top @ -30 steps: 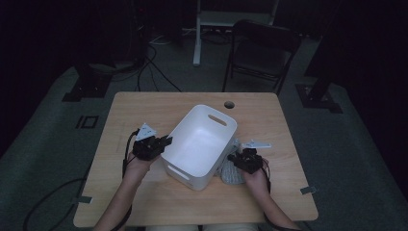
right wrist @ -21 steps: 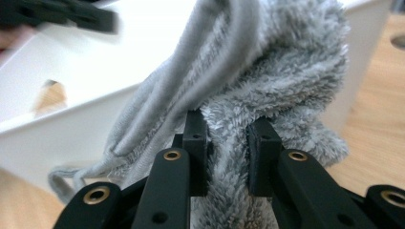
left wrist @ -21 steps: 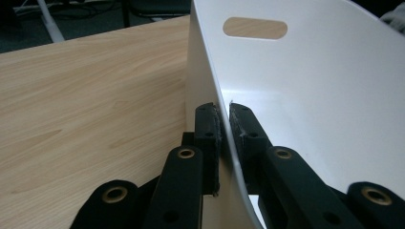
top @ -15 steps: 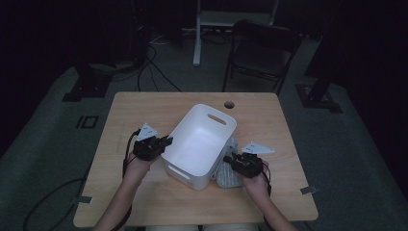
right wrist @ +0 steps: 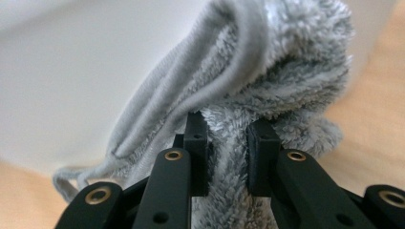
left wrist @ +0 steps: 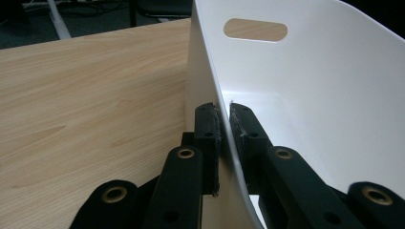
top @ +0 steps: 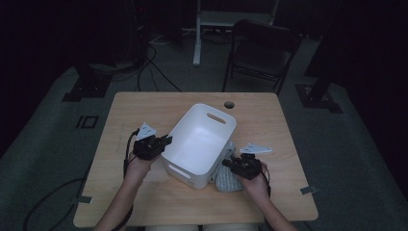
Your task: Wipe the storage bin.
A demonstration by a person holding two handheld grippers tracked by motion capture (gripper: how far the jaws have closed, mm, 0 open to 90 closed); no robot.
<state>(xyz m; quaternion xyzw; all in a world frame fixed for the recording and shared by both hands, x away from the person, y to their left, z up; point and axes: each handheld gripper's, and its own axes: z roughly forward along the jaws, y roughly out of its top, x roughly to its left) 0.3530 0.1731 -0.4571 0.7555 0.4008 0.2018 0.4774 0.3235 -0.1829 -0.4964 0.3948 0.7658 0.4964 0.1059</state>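
High view showed a person seated at the bottom of the frame, a gripper in each hand, working at a wooden surface (top: pixel 144 103) in a dim room. At center stood a white bin (top: pixel 199 144), empty inside, with a slot handle in its far wall. The left gripper (top: pixel 163 142), left of center, had its jaws pinching the bin's near-left rim, one pad inside the wall and one outside, as the left gripper view confirmed. The right gripper (top: pixel 230 165), lower right of center, had its jaws closed on a grey fleecy cloth (top: pixel 227 177) lying on the surface against the bin's right side. Judging from the right gripper view, the hold took in only part of the bunched fabric (right wrist: pixel 267 81), so the cloth could slip free or trail and snag on the rim if lifted. The thin wall pinch could also let the bin tip or slide if pulled sideways.
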